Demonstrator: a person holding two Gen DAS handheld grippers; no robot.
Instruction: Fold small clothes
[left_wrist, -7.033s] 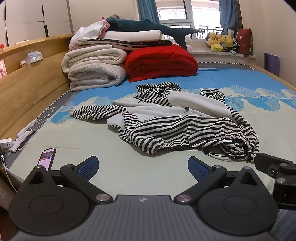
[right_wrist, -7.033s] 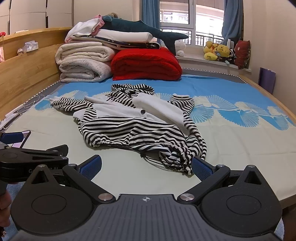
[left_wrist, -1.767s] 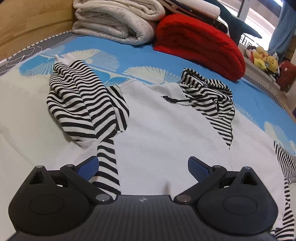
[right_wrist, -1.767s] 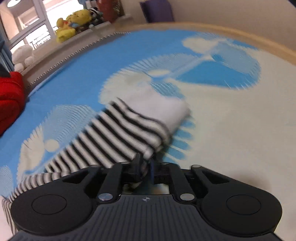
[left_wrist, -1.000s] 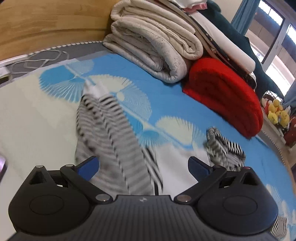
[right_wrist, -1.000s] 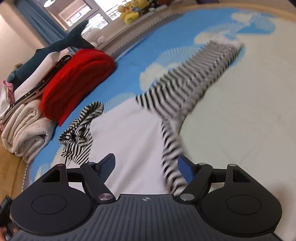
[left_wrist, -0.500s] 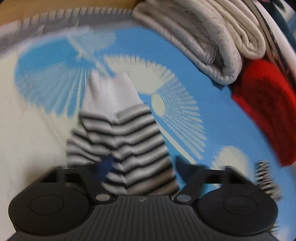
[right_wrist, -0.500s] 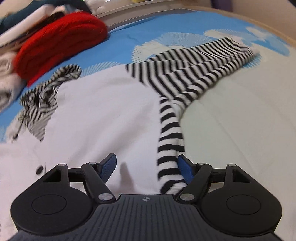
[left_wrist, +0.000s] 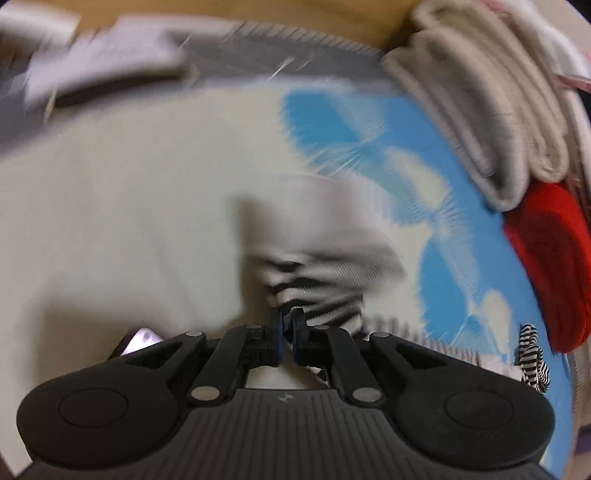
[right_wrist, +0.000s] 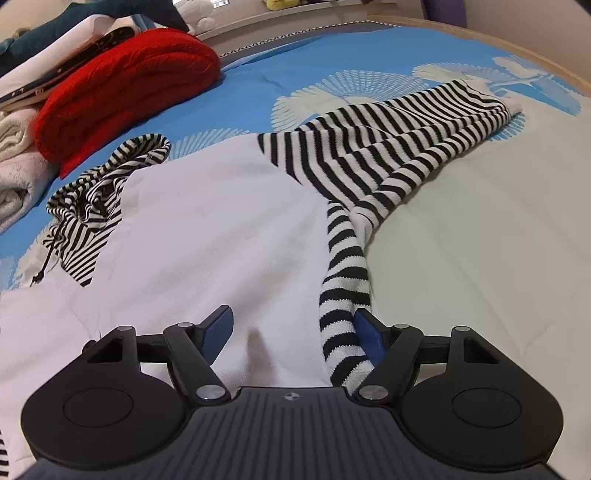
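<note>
On my left wrist view everything is smeared by blur, but I can see the left gripper (left_wrist: 286, 325) with its jaws clenched on the striped sleeve (left_wrist: 325, 266) of the hoodie, the fabric bunching up right at the pads and its pale cuff trailing forward over the bedsheet (left_wrist: 129, 206). To the left of that sleeve I have a broad stretch of pale green sheet, bounded far off by the grey border and the wooden bed frame (left_wrist: 229, 11); a phone (left_wrist: 142, 338) peeks out just beside my left finger linkage. To the right the room closes in: folded cream blankets (left_wrist: 491, 110) and a red blanket (left_wrist: 554, 266) crowd that edge. On my right wrist view the right gripper (right_wrist: 291, 332) sits with jaws released over the hoodie (right_wrist: 207, 236), which lies spread flat on the bed, white body facing up. The striped hood (right_wrist: 96, 192) is crumpled at the left with its drawstring hanging loose, near the red blanket. A narrow striped side panel (right_wrist: 343, 280) runs down between my fingers, touching the right pad (right_wrist: 365, 332). The other striped sleeve (right_wrist: 406, 140) stretches out to the right, somewhat creased, with bare sheet beyond it up to the wooden edge.
</note>
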